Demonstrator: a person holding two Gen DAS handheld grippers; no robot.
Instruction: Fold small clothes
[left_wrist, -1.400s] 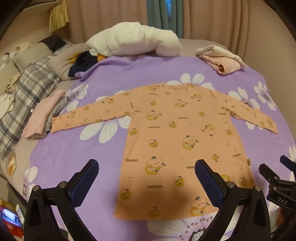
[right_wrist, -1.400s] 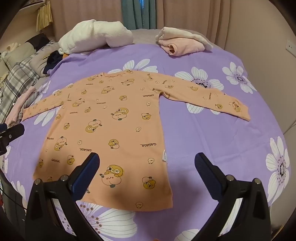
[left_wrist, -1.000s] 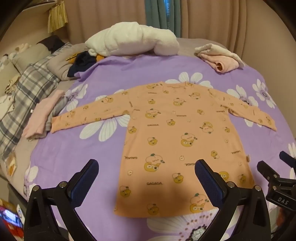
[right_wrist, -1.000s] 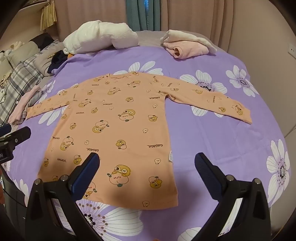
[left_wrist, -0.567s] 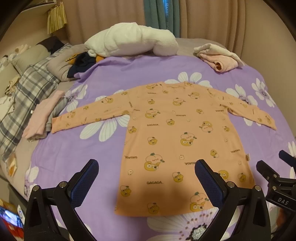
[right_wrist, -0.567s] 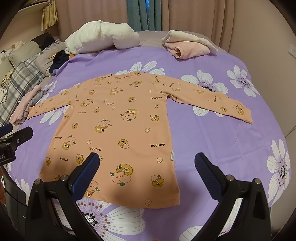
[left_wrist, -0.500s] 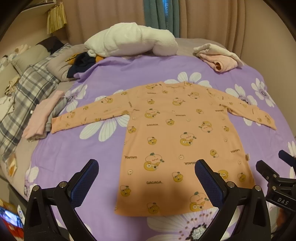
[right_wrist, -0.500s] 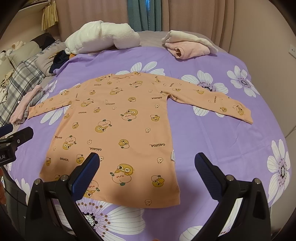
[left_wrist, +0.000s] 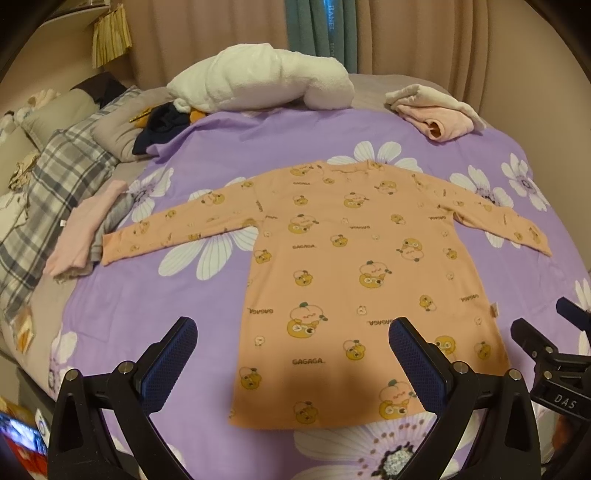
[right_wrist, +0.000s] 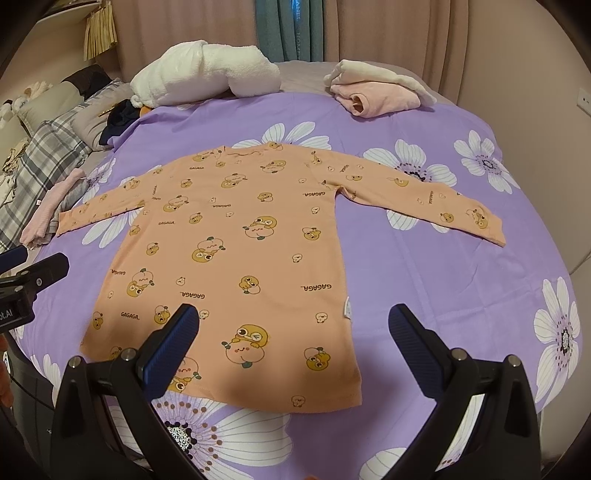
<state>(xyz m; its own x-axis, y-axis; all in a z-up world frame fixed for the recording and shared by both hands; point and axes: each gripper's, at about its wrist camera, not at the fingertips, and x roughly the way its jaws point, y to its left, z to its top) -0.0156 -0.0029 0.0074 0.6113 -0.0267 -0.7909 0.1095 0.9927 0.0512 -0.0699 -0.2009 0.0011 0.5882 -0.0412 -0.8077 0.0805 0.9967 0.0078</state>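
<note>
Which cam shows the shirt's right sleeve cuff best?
Right wrist view: the right sleeve cuff of the orange shirt lies unobstructed, well inside the frame. In the left wrist view that cuff sits near the fisheye edge, smaller and more distorted.

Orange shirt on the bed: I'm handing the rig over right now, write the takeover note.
Left gripper: open, empty, hovering near the hem.
Right gripper: open, empty, hovering over the hem's right corner.
Orange shirt: flat on the purple sheet, both sleeves out, collar at the far end.
Done: spread out. A folded pink pile sits at the far edge.
Left: every fold; probably start with the sleeves.
</note>
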